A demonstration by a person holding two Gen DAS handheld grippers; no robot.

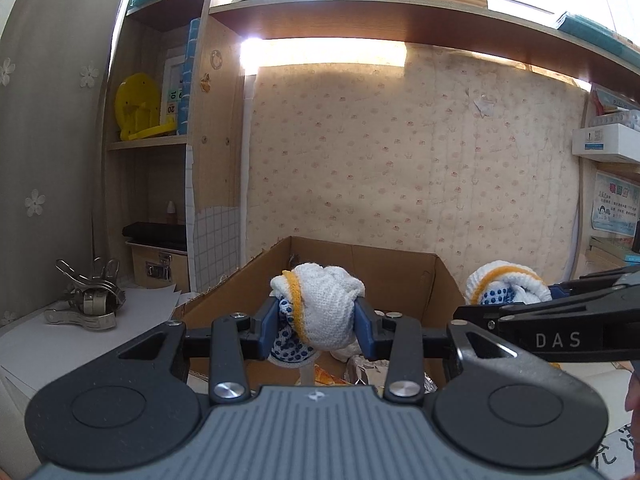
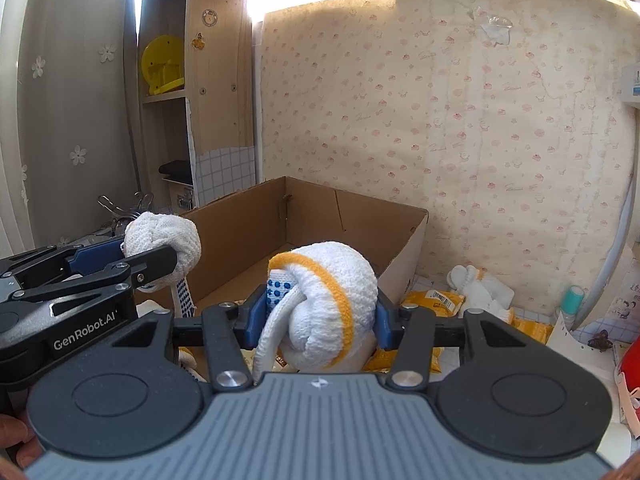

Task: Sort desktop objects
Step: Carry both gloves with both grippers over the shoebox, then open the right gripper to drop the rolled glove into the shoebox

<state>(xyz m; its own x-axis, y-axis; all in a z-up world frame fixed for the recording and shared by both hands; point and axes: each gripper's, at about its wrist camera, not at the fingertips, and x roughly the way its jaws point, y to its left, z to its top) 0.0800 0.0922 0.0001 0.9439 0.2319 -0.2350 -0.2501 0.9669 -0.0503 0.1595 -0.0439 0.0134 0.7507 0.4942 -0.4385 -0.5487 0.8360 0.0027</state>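
In the left wrist view my left gripper (image 1: 318, 322) is shut on a balled white work glove (image 1: 324, 308) with a yellow cuff and blue dots. It hangs at the near edge of an open cardboard box (image 1: 360, 268). The right gripper (image 1: 520, 300) comes in from the right, holding a second glove ball (image 1: 500, 284). In the right wrist view my right gripper (image 2: 322, 316) is shut on that glove ball (image 2: 332, 304), over the same box (image 2: 320, 208). The left gripper (image 2: 160, 260) with its glove (image 2: 164, 236) shows at the left.
Metal clips (image 1: 90, 300) lie on white paper left of the box. Right of the box are more white gloves (image 2: 480, 284), yellow packets (image 2: 436, 300), a teal-capped bottle (image 2: 574, 300) and a red object (image 2: 630, 364). Shelves (image 1: 148, 142) stand at the left, a papered wall behind.
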